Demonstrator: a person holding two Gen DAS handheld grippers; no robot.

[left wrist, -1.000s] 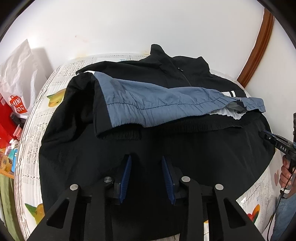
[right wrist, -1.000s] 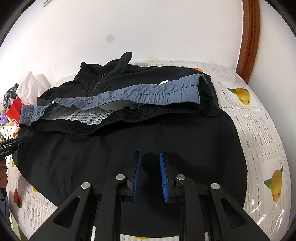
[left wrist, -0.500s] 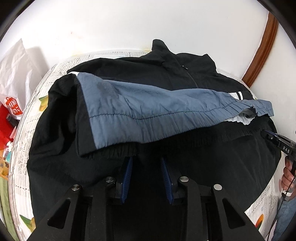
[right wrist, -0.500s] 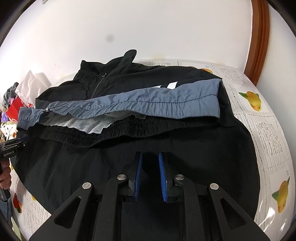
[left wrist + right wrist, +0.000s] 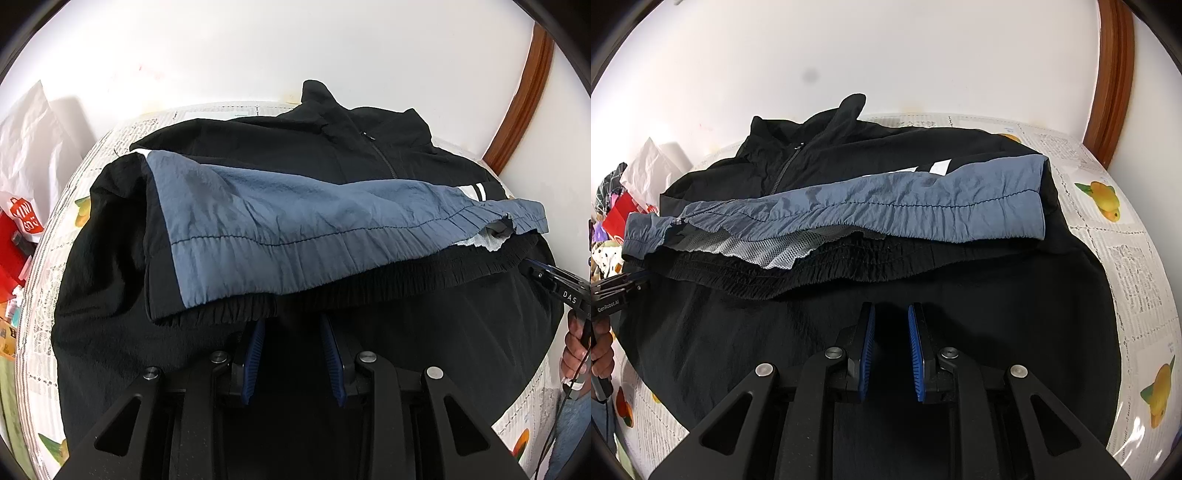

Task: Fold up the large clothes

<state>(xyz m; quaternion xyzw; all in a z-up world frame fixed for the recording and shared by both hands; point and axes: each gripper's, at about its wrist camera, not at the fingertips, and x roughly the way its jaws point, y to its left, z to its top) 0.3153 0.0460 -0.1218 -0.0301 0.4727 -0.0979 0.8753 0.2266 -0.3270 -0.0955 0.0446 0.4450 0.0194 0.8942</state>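
Note:
A black zip jacket (image 5: pixel 443 332) lies spread on the table, collar toward the wall. Its lower part is folded up, showing a blue-grey panel (image 5: pixel 295 221) with white mesh lining (image 5: pixel 775 254) and a gathered black hem. My left gripper (image 5: pixel 291 325) sits low over the black cloth, fingertips right at the folded hem, jaws apart with nothing seen pinched. My right gripper (image 5: pixel 891 308) hovers over the jacket (image 5: pixel 997 314) just short of the hem below the blue panel (image 5: pixel 923 206), jaws narrowly apart and empty. Each gripper shows at the other view's edge: right gripper (image 5: pixel 554 284), left gripper (image 5: pixel 620 291).
The table carries a newspaper-print cover with fruit pictures (image 5: pixel 1126 258). A white bag (image 5: pixel 26 147) and a red bag (image 5: pixel 22 221) stand off the table's left end among clutter. A white wall runs behind, with a wooden door frame (image 5: pixel 1115 74) at the right.
My left gripper has moved forward until its fingertips reach the folded hem, so the blue panel looks larger. My right gripper has edged closer to the hem. The jacket lies as before.

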